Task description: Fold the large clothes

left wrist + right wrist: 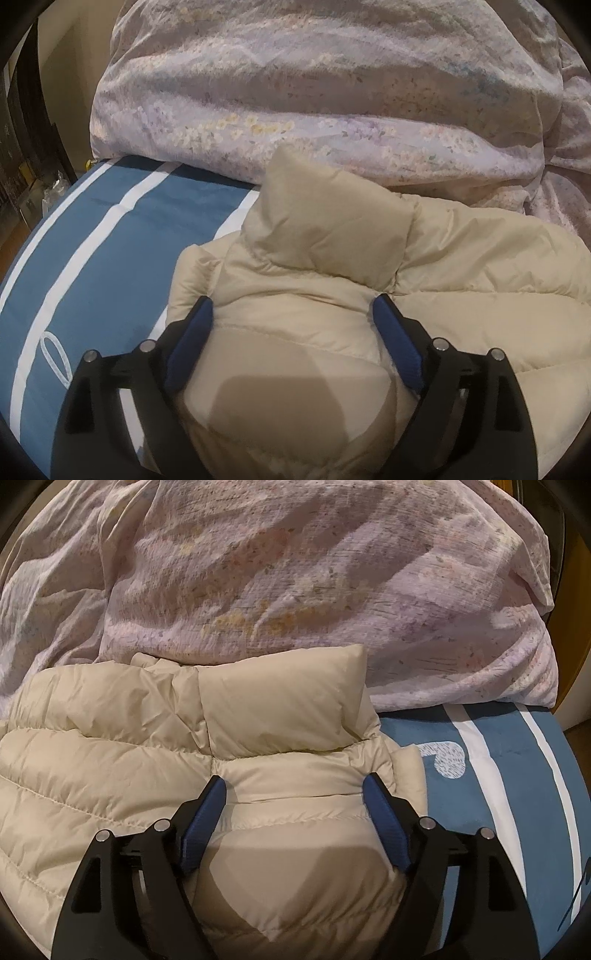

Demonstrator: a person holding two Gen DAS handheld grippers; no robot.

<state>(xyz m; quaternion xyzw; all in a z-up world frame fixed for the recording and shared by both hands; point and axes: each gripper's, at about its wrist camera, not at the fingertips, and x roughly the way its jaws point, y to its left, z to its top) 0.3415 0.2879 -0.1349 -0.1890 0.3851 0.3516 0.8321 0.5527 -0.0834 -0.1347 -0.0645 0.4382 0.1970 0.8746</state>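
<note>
A beige puffer jacket [332, 258] lies on the bed with its collar standing up toward the far side; it also shows in the right wrist view [184, 738]. My left gripper [293, 310] is open, its blue-padded fingers spread wide over the jacket's left shoulder, with puffy fabric bulging between them. My right gripper [293, 786] is open the same way over the jacket's right shoulder, just below the collar. Neither one pinches the fabric.
A blue bedsheet with white stripes [92, 258] covers the bed and shows in the right wrist view [498, 775]. A crumpled lilac floral duvet [314, 92] is heaped behind the jacket [295, 572]. The bed's left edge and dark furniture [26, 147] are at far left.
</note>
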